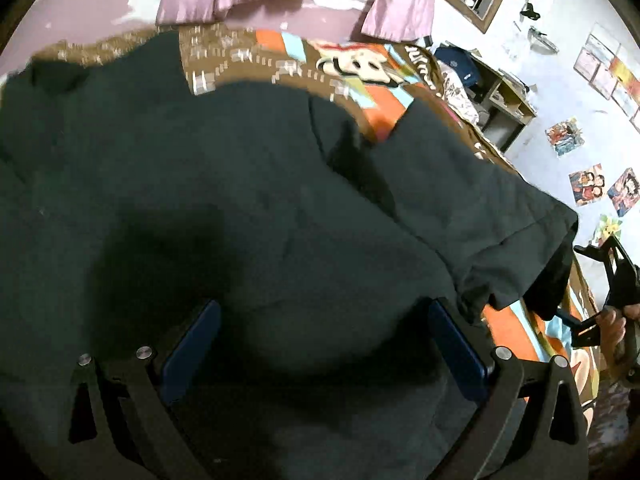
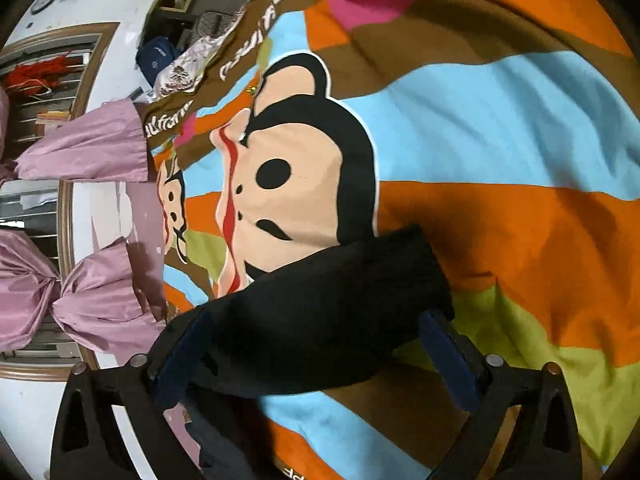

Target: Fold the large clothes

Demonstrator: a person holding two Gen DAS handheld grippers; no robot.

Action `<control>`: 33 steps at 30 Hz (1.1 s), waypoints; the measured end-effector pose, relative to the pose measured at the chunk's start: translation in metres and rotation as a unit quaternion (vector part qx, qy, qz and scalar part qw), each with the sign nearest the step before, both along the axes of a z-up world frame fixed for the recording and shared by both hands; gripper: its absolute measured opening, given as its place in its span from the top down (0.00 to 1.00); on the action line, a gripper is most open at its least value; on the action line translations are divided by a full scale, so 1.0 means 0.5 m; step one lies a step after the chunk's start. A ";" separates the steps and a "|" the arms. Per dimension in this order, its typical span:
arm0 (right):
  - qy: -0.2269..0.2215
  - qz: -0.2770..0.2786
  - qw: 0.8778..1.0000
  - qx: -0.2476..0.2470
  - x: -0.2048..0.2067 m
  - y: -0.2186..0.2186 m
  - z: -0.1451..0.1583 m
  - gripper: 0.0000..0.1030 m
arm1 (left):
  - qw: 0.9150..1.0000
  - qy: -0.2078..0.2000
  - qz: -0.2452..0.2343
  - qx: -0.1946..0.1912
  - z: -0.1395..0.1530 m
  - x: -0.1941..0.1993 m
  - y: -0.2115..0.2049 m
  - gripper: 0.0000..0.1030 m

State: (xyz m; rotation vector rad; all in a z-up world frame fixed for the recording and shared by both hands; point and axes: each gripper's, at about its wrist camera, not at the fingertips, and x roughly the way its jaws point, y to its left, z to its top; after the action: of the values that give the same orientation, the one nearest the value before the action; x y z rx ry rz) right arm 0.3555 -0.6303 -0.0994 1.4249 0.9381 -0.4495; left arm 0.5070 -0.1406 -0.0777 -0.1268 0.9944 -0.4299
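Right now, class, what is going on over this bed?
A person holds a hand-held gripper in each hand over a dark garment spread on a cartoon-print bedspread. The left hand-held gripper is open above the garment's middle. The right hand-held gripper is open around one end of it, not pinching. No fold shows yet.

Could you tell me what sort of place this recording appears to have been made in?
Most likely a bedroom in a home. A dark garment lies on a bed with a cartoon-print bedsheet, pink curtains hang at a barred window, and posters are stuck on the wall beside a cluttered shelf.
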 end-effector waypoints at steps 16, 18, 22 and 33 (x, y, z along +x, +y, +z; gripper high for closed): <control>-0.023 -0.051 0.991 0.122 -0.050 0.012 -0.066 0.16 | 1.000 -0.010 0.010 0.011 -0.052 -0.007 0.000 0.02; -0.021 -0.027 0.995 0.091 -0.025 0.007 -0.067 0.27 | 1.000 -0.009 0.011 0.014 -0.053 -0.009 -0.001 0.02; -0.028 -0.027 0.996 0.076 -0.031 0.013 -0.058 0.80 | 1.000 -0.005 0.016 0.018 -0.054 -0.022 -0.001 0.02; -0.140 0.029 0.988 -0.051 -0.020 0.042 0.111 0.87 | 0.999 -0.020 0.033 0.006 -0.046 -0.052 0.027 0.02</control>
State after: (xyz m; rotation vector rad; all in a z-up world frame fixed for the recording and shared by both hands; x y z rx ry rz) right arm 0.3456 -0.6094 -0.0440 1.3243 0.7183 -0.2417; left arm 0.4810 -0.1269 -0.1006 -0.1390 0.9507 -0.3644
